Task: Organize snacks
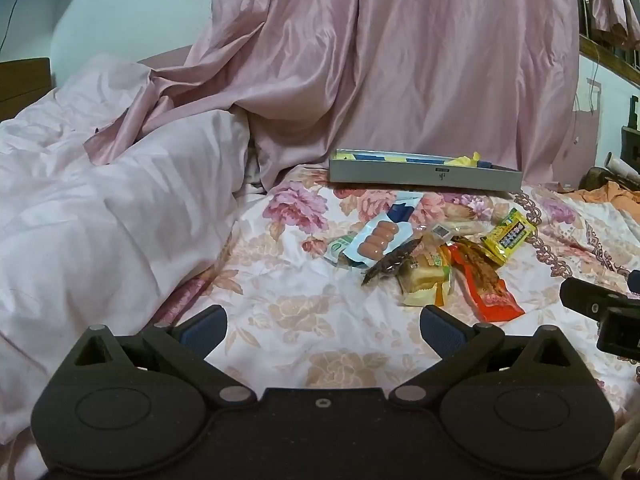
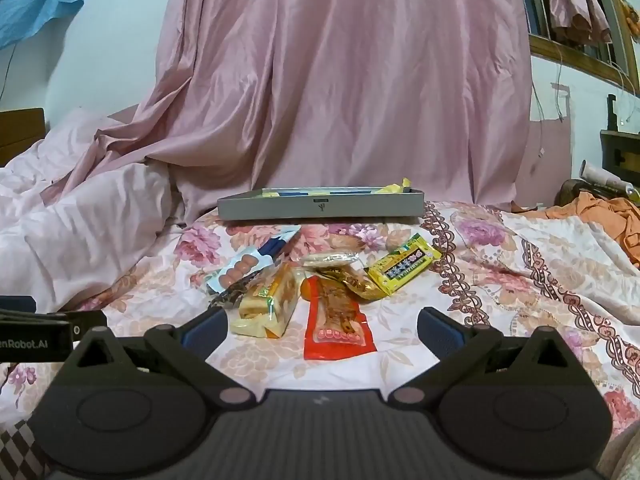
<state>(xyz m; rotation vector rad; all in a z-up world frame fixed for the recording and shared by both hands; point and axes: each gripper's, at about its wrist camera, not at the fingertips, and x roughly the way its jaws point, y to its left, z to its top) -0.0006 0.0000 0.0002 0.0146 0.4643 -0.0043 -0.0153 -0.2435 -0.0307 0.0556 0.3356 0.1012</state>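
Observation:
A pile of snack packets lies on the floral bedsheet: a sausage pack (image 1: 378,240) (image 2: 240,266), a cake in clear wrap (image 1: 425,280) (image 2: 267,304), a red packet (image 1: 486,284) (image 2: 338,320), a yellow packet (image 1: 509,235) (image 2: 404,269) and a dark brown wrapper (image 1: 390,262). Behind them sits a shallow grey box (image 1: 424,174) (image 2: 320,205) with yellow and blue items inside. My left gripper (image 1: 322,326) is open, low and left of the pile. My right gripper (image 2: 322,326) is open just in front of the red packet. Neither holds anything.
A rumpled pale pink duvet (image 1: 100,216) rises at the left. A pink curtain (image 2: 340,80) hangs behind the box. Orange cloth (image 2: 600,216) lies at the right edge of the bed. The other gripper's body shows at the right (image 1: 600,304) and at the left (image 2: 36,336).

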